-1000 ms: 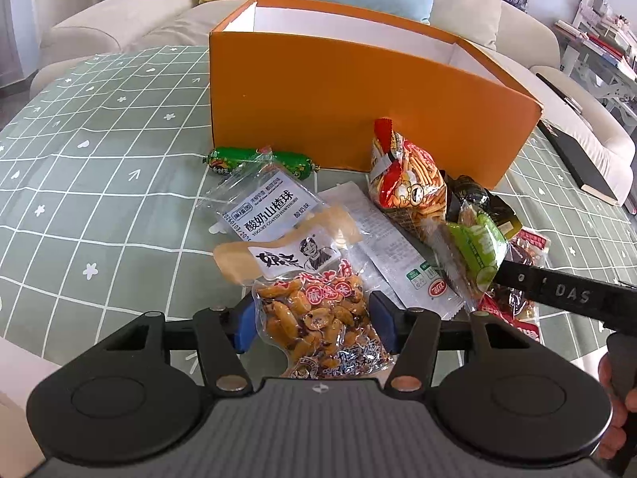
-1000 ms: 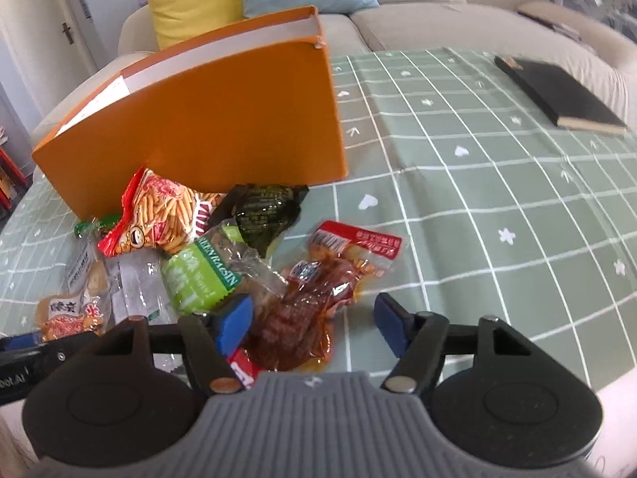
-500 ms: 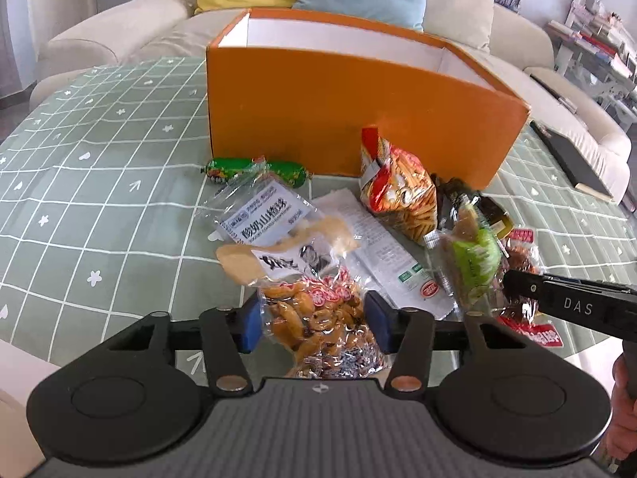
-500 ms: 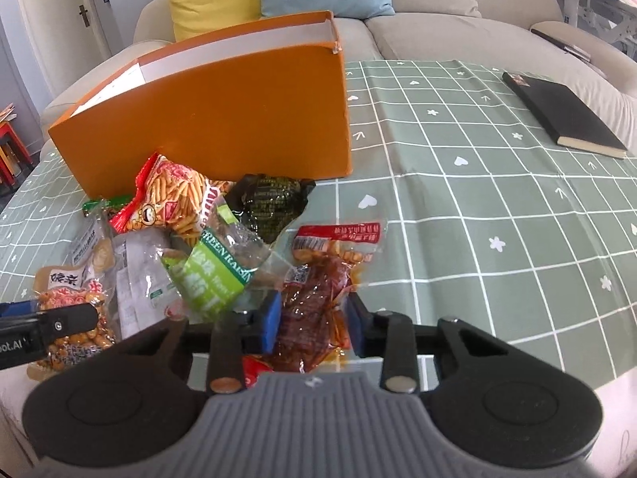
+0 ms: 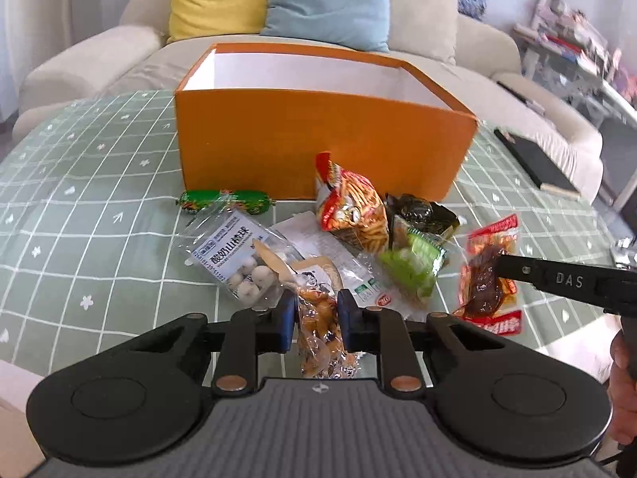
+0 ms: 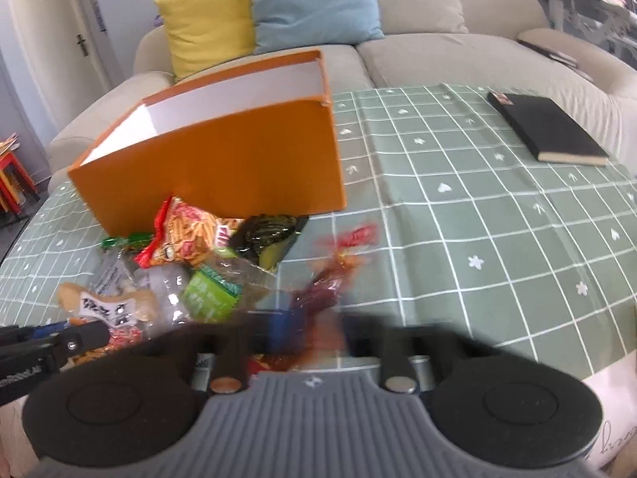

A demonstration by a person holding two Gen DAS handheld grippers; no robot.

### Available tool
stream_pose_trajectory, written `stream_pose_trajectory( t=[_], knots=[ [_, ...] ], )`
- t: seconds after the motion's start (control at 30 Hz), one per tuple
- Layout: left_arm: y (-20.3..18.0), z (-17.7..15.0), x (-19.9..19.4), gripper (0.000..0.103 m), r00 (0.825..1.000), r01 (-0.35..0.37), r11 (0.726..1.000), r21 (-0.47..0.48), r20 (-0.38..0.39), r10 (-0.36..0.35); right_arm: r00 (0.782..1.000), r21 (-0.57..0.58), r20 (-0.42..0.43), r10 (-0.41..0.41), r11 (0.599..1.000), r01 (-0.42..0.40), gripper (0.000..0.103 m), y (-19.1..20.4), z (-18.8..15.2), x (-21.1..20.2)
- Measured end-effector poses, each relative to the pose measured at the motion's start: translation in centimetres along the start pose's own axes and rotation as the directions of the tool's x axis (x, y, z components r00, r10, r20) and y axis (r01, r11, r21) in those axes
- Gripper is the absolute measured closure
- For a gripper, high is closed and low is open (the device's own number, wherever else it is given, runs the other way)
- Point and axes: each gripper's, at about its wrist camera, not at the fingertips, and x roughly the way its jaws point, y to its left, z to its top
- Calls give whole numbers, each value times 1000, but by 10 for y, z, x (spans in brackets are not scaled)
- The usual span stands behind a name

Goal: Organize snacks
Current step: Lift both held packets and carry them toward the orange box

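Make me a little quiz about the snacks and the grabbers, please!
1. True or false: the orange box already has snacks showing inside.
2. What does the left gripper hold? A) green sausage B) peanut packet C) black book
3. Fill in: the right gripper is shut on the ____ meat packet.

Key: 1 false, only its white inner walls show. 2 B. 3 red.

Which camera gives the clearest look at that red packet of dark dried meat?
The left wrist view: the red meat packet hangs sharp, pinched by the right gripper. In the right wrist view it is a motion-blurred red smear.
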Motion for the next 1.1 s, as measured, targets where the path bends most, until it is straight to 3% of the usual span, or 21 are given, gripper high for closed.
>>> stream_pose_trajectory(
  t=[0.17,0.3,0.5,0.53,0.6,0.63,0.73,0.87,0.93,1.1],
  knots=[
    [-7,-1,5,78,999,-6,1000,-1,-49,6,999,-53,-36,14,998,-16,103,11,-5,1],
    [-14,-1,7,76,997,-16,999,28,-69,18,996,-2,-92,-4,1000,4,101,0,-8,7],
    [-19,-9,21,63,989,0,1000,5,-146,0,990,91,-133,42,995,-30,96,-14,-9,17],
    [-20,-10,22,63,990,-1,1000,8,-142,3,989,94,-137,54,995,-41,92,-14,-9,19],
    [-20,-11,21,59,989,1,1000,10,-147,1,987,99,-145,75,993,-61,72,-13,-9,21],
    [-20,-11,22,52,988,0,1000,3,-157,0,986,98,-151,77,993,-63,60,-11,-10,22],
    [-14,-15,27,39,981,19,999,-38,-190,-26,985,86,-147,90,993,-78,53,-7,-9,24],
    [-12,-16,27,33,978,29,998,-47,-207,-38,986,27,-135,93,996,-90,40,3,-8,26],
    [-14,-18,27,22,973,15,999,-32,-229,-22,989,-18,-123,78,997,-81,40,8,-9,28],
    [-19,-25,27,15,960,15,1000,21,-278,-8,994,-92,-94,59,993,-67,35,14,-11,30]
  ],
)
